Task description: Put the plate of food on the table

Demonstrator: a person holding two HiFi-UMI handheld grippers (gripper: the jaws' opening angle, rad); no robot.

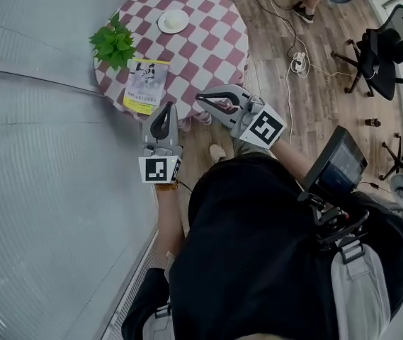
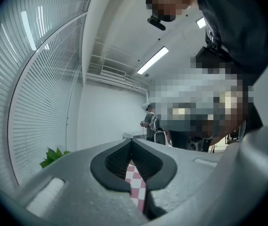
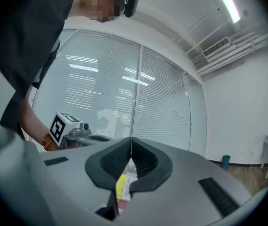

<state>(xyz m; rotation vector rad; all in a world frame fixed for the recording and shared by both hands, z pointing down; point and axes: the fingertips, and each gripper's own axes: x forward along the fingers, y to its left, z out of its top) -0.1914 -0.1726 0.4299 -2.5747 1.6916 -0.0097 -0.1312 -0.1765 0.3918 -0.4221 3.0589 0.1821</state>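
Observation:
A white plate (image 1: 173, 21) with pale food sits on the far side of a round table (image 1: 208, 41) covered in a red-and-white checked cloth. Both grippers hang short of the table's near edge, apart from the plate. My left gripper (image 1: 163, 110) points at the table with its jaws pressed together and empty; in the left gripper view (image 2: 133, 140) only a strip of checked cloth shows below the tips. My right gripper (image 1: 201, 98) is beside it, also shut on nothing (image 3: 131, 139), with the left gripper's marker cube (image 3: 60, 125) to its left.
A green plant (image 1: 114, 43) and a yellow magazine (image 1: 145, 83) lie on the table's left side. A glass wall with blinds (image 1: 38, 154) runs along the left. Cables and a power strip (image 1: 298, 62) lie on the wood floor, with office chairs (image 1: 378, 59) at right.

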